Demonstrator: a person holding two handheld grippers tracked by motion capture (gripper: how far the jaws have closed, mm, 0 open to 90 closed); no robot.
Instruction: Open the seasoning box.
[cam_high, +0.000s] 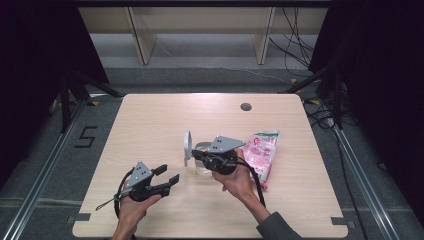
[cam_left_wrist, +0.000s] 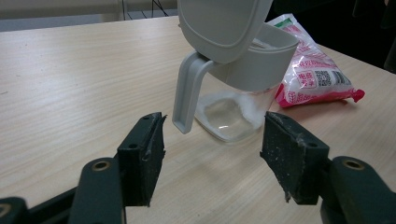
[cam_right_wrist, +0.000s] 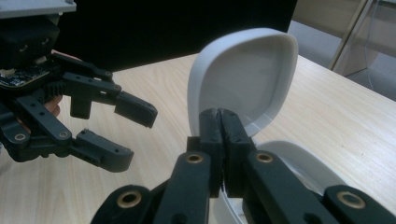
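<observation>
Jug lid (cam_left_wrist: 219, 25) cut off by the top edge in the left gripper view; pink packet (cam_left_wrist: 315, 74) partly hidden behind the jug (cam_left_wrist: 243, 70), print too small to read. From above, jug body (cam_high: 202, 160) mostly covered by the right tool (cam_high: 200, 156). In the right gripper view, jug rim (cam_right_wrist: 299, 163) largely hidden behind the jaws, left tool (cam_right_wrist: 126, 135) cropped at the left edge
</observation>
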